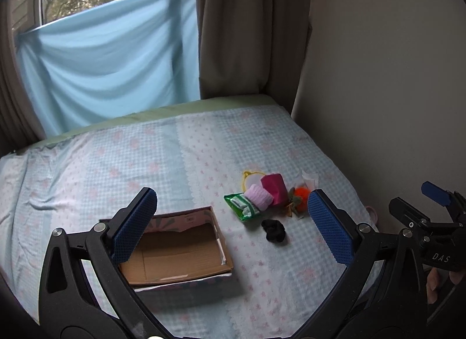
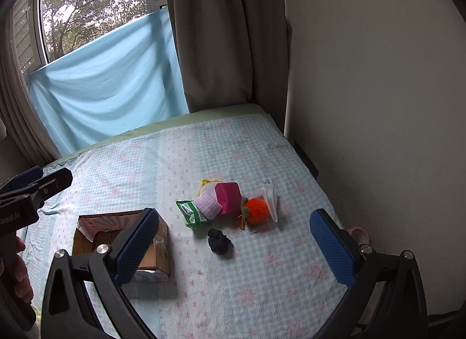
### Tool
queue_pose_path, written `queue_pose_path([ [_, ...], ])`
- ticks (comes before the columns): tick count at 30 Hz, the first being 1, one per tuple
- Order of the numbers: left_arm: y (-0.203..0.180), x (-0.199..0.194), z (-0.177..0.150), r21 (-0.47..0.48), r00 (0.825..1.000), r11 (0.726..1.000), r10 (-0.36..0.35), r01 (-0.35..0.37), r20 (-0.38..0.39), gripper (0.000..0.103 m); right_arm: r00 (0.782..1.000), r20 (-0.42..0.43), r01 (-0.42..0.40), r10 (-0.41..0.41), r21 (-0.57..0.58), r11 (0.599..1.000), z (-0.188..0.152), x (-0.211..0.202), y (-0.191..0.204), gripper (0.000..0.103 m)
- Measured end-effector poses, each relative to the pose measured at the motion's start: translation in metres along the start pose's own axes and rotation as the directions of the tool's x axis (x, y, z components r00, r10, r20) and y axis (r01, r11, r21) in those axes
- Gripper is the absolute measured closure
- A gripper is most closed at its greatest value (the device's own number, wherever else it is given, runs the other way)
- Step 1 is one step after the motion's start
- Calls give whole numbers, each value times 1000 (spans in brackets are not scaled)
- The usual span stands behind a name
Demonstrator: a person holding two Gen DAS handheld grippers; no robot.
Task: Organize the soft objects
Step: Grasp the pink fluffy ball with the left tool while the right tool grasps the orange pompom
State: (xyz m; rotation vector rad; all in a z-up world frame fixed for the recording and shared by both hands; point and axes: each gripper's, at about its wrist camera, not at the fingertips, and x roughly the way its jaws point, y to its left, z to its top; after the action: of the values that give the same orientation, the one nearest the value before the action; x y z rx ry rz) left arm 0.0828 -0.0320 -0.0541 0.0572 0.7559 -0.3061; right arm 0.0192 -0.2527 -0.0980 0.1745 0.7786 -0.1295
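While both grippers hang above the bed with nothing between their blue pads, the soft objects lie in one cluster near the bed's right edge: a pale pink knitted roll [image 2: 207,207] touching a magenta fabric block [image 2: 230,197], a green plastic packet [image 2: 192,213], a fluffy orange pompom [image 2: 256,211], a white mesh piece [image 2: 270,197] and, just in front, a black scrunchie [image 2: 220,241]. Nothing covers them. The left gripper [image 1: 230,222] is spread wide, and the right gripper [image 2: 233,245] too. The bed carries a light blue checked sheet [image 1: 87,170]; behind are a blue cloth [image 1: 110,62], brown curtains [image 1: 250,27] and a wall. An open cardboard box [image 1: 180,248] near the bed's front edge appears empty.
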Motion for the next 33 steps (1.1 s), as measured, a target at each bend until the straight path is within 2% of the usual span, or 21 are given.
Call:
queue_pose_path([
  [6, -22, 91, 12, 19, 991, 998, -51, 54, -124, 0, 992, -104, -58, 74, 149, 987, -3, 76, -38, 0],
  [8, -27, 124, 12, 16, 983, 998, -56, 60, -176, 0, 985, -144, -66, 94, 190, 980, -5, 106, -47, 0],
  [11, -34, 174, 10, 18, 968, 998, -62, 68, -245, 1, 973, -197, -72, 124, 251, 965, -11, 151, -58, 8],
  [14, -37, 222, 3, 22, 948, 996, -76, 87, -310, 1, 960, -236, -68, 151, 328, 942, -21, 192, -65, 11],
  [16, -38, 254, -1, 20, 933, 995, -85, 98, -350, 1, 953, -257, -50, 162, 394, 918, -31, 217, -70, 12],
  [18, -38, 284, -7, 14, 919, 994, -94, 107, -383, 4, 946, -272, -30, 176, 468, 883, -40, 241, -76, 17],
  [23, -39, 347, -25, -21, 885, 992, -117, 121, -451, 9, 938, -292, 31, 187, 609, 793, -64, 289, -87, 22],
  [28, -45, 389, -43, -18, 854, 990, -130, 140, -504, 17, 941, -291, 74, 171, 672, 737, -74, 323, -96, 25],
  [33, -46, 421, -59, -26, 829, 989, -133, 142, -544, 25, 943, -286, 94, 171, 721, 686, -77, 354, -105, 33],
])
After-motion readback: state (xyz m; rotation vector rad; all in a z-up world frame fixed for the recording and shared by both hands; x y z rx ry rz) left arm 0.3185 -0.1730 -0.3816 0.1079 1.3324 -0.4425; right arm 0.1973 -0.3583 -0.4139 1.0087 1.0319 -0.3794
